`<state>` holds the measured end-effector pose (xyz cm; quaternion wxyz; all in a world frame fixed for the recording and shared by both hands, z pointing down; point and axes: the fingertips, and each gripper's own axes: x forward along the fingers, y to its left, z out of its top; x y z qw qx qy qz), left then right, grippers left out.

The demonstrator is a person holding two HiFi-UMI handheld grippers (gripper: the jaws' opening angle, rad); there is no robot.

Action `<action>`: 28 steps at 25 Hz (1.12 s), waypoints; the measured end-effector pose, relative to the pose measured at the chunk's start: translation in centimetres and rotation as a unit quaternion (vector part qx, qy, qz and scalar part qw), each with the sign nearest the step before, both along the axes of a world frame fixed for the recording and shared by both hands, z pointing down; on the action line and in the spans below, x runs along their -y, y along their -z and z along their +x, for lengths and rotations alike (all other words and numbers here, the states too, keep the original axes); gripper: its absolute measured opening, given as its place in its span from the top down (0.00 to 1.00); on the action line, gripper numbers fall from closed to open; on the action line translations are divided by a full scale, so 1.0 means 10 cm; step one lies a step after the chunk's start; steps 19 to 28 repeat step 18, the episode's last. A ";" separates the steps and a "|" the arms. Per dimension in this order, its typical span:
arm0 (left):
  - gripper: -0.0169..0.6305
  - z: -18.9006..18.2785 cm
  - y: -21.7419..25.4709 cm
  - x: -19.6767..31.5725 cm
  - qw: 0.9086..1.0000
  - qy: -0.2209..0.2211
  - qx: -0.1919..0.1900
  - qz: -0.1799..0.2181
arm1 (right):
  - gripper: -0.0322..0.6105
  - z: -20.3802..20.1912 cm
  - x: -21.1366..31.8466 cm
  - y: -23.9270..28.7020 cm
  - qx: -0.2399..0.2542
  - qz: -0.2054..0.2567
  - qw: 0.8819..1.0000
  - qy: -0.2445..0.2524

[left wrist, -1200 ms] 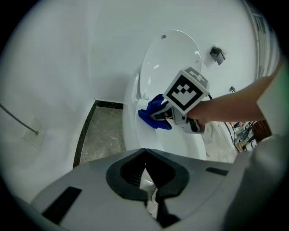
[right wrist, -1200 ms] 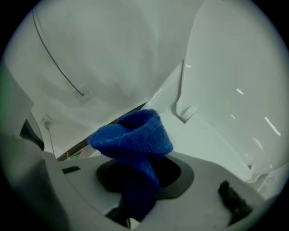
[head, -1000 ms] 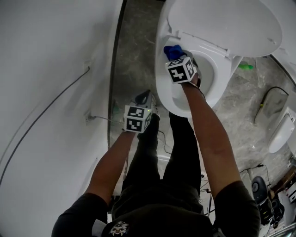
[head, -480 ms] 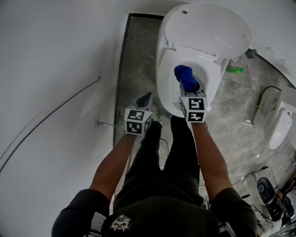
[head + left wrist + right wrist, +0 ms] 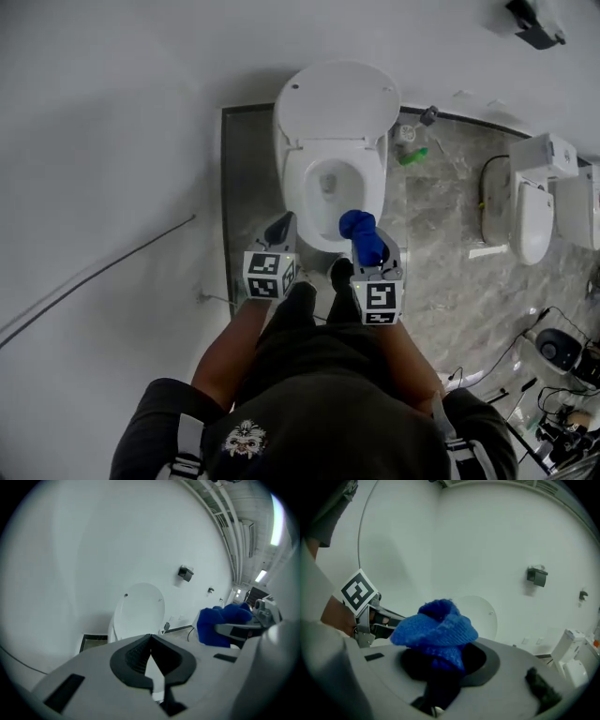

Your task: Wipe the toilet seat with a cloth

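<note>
R tongs (image 5: 368, 255), lower centre of head view, clamped on blue cloth (image 5: 360, 232). The cloth bunches up above the jaws and overlaps the front rim of the toilet (image 5: 292, 192) in frame. L tongs (image 5: 281, 228) just left of the bowl, jaws together, nothing betw. them. Lid (image 5: 336, 101) up, top centre. In L tongs view, cloth at right, held in air.
</note>
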<state>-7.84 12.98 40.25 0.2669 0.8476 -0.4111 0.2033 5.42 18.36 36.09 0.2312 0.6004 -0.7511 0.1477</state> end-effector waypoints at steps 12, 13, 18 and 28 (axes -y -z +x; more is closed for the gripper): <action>0.96 0.38 1.15 -0.37 0.995 -0.010 0.014 0.098 | 0.79 0.21 -0.23 1.02 0.032 0.076 0.996 0.022; 0.96 0.40 1.22 -0.41 0.995 -0.006 0.017 0.102 | 0.79 0.24 -0.26 1.08 0.028 0.080 0.996 0.031; 0.96 0.43 1.26 -0.85 0.996 0.023 0.018 0.080 | 0.79 0.36 -0.56 1.15 0.038 0.083 0.995 0.045; 0.96 0.43 1.26 -0.85 0.996 0.023 0.018 0.080 | 0.79 0.36 -0.56 1.15 0.038 0.083 0.995 0.045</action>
